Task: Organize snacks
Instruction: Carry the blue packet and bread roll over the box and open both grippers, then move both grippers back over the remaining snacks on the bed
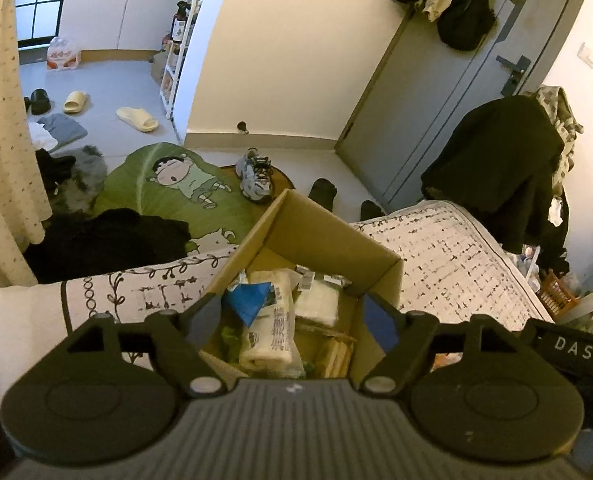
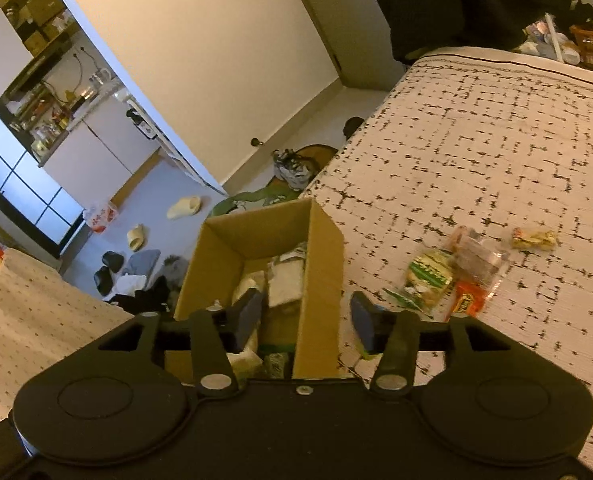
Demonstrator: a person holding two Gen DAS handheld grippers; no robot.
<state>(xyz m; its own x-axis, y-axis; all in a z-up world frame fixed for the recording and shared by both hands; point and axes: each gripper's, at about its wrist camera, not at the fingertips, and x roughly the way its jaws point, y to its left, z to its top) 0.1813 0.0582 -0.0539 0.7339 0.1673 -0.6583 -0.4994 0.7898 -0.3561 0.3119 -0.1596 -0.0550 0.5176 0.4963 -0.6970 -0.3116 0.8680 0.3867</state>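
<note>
Cardboard box [image 1: 328, 236] stood on the bed [image 1: 456, 256], part-filled with white packets [image 1: 270, 328]; labels unreadable, lower contents hidden. Left tool [image 1: 292, 316] gaped wide over it, empty. Right tool [image 2: 306, 320] spread wide, empty, straddling the box wall. Loose snacks [image 2: 436, 276] lay at its 2 o'clock, blurred.

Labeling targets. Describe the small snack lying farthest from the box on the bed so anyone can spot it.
Start at the bed with the grid-patterned cover, then the open cardboard box on it. Right of the box lies a cluster of snack packets; beyond them sits a small yellowish packet. It lies alone, apart from the cluster, and is the smallest.
</note>
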